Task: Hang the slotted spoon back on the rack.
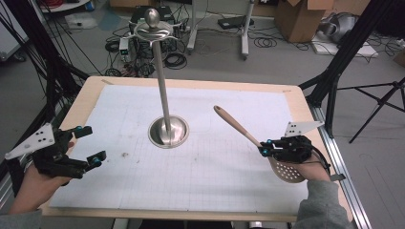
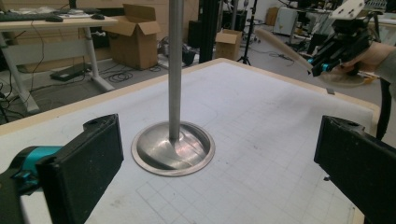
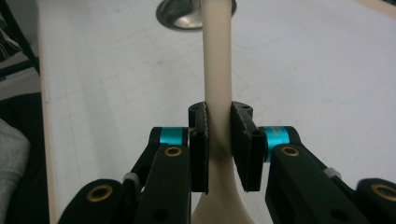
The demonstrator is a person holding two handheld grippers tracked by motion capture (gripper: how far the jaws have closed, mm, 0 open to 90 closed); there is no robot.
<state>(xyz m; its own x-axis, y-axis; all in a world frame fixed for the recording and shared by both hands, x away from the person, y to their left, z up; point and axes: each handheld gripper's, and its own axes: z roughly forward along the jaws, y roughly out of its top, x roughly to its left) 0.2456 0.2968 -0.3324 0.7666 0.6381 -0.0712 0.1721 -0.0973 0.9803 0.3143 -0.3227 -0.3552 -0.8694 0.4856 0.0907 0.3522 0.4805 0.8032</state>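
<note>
A metal stand with a round dished base, a tall thin pole and a hooked top with a ball rises from the middle of the white mat; its base lies just ahead of my left gripper. My left gripper hovers at the table's left side, open and empty, its pads far apart. My right gripper at the right is shut on the neck of a beige slotted spoon, handle pointing up-left toward the stand, perforated bowl behind the jaws. The spoon handle runs between the pads.
The white gridded mat covers a wooden table. Beyond the table's far edge lie floor cables, cardboard boxes and desk legs. Black tripod legs stand off the right side.
</note>
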